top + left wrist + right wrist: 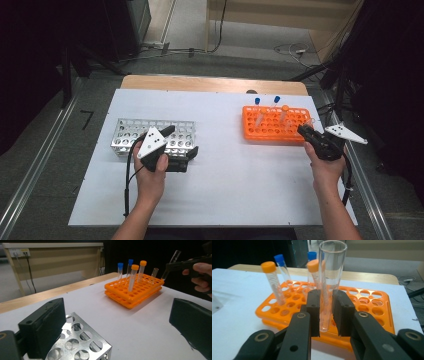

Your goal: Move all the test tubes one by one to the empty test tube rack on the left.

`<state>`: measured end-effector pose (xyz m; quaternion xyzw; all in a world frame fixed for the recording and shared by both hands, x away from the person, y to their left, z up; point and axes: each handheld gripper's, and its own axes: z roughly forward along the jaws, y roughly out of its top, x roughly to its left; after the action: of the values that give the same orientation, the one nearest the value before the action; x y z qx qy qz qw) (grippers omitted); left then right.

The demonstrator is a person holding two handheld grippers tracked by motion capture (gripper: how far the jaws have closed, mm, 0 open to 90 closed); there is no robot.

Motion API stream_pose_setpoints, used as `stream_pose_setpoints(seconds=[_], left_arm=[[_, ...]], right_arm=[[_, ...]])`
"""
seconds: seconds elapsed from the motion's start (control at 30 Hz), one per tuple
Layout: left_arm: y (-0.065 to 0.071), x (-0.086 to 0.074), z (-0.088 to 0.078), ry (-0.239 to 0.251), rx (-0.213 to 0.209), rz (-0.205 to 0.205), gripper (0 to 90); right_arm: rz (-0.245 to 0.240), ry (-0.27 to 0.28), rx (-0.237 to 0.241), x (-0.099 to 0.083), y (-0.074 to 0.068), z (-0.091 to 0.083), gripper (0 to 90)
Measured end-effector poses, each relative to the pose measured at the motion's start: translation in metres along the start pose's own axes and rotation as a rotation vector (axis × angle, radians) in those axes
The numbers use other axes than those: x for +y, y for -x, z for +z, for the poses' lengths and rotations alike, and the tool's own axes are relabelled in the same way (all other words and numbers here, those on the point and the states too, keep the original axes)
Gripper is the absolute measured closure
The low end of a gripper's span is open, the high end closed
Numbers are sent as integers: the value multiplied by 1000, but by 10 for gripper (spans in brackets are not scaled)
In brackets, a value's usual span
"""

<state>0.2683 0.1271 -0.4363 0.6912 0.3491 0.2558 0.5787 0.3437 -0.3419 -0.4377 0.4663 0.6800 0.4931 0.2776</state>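
One clear glass tube (329, 282) is being held clamped in the right gripper (325, 312) above the orange rack (372, 302) at centre frame, while the steel rack (80, 340), lower left, is sitting unfilled between the left gripper's (172, 147) spread jaws

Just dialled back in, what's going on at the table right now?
The person's right gripper is shut on an open clear glass tube, held clear of the orange rack at its right end. Four capped tubes, two blue and two orange, stand in that rack, plus another uncapped clear tube. The left gripper hangs open with nothing between its jaws, just over a corner of the empty metal rack on the left of the white table.
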Motion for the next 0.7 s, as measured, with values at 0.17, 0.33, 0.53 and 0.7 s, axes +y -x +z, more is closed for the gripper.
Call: stream_pose_setpoints(seconds=[0.17,0.33,0.53,0.7], left_arm=[[-1,-1,5,-3,0,-4,6],[0,-2,8,-33,-26,-6,13],[2,0,9,-45,-40,-19,33],[10,4,11,-57,-42,-16,102]], right_arm=[[-25,-10,42,1,-12,-10,741],[-54,-11,109,3,-31,-12,741],[-103,-28,211,2,-59,-6,740],[-126,-56,299,-2,-83,1,741]])
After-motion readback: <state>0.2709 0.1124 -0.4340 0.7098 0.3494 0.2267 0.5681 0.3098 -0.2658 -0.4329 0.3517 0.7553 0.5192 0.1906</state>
